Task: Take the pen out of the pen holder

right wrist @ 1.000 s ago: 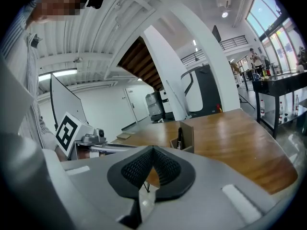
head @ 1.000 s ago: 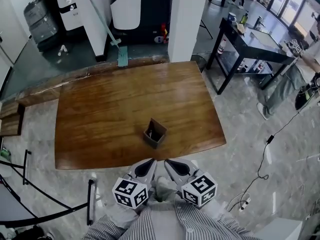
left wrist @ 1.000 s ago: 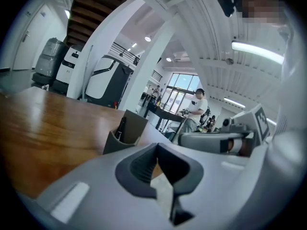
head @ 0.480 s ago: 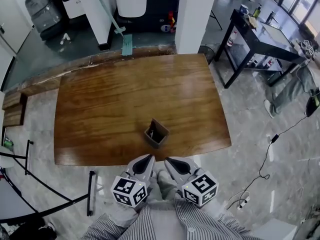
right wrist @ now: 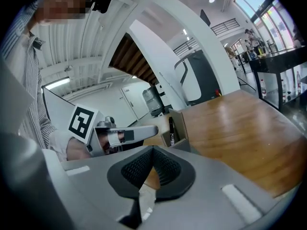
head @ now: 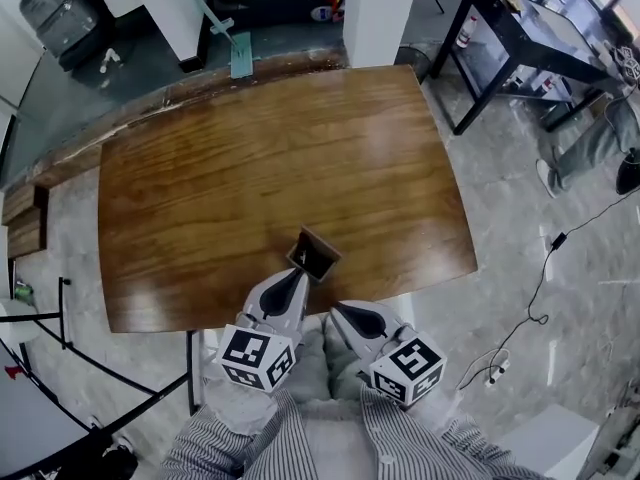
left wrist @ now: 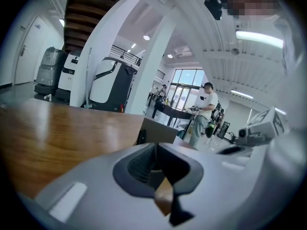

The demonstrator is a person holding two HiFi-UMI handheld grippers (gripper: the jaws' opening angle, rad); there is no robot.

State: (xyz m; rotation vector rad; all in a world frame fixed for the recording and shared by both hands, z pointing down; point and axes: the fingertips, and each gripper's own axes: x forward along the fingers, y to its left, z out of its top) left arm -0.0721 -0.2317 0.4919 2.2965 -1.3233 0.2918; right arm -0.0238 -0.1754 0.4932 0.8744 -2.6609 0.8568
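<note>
A small dark square pen holder (head: 314, 255) stands near the front edge of the wooden table (head: 250, 168). The right gripper view shows a black pen (right wrist: 171, 128) upright inside the holder (right wrist: 178, 124). My left gripper (head: 298, 272) is shut and empty, its tips just short of the holder's near side. In the left gripper view the holder (left wrist: 157, 131) rises right behind the closed jaws (left wrist: 156, 147). My right gripper (head: 337, 310) is also shut and empty. It sits off the table's front edge, to the right of and behind the left one.
A black side table (head: 520, 28) with bottles stands at the far right. A cable (head: 540, 278) runs over the floor on the right. Black metal rails (head: 60, 318) stand at the left. A person (left wrist: 204, 111) stands beyond the table.
The left gripper has moved forward over the table's front edge, close to the pen holder. The right gripper stays near the body. Both stay shut.
</note>
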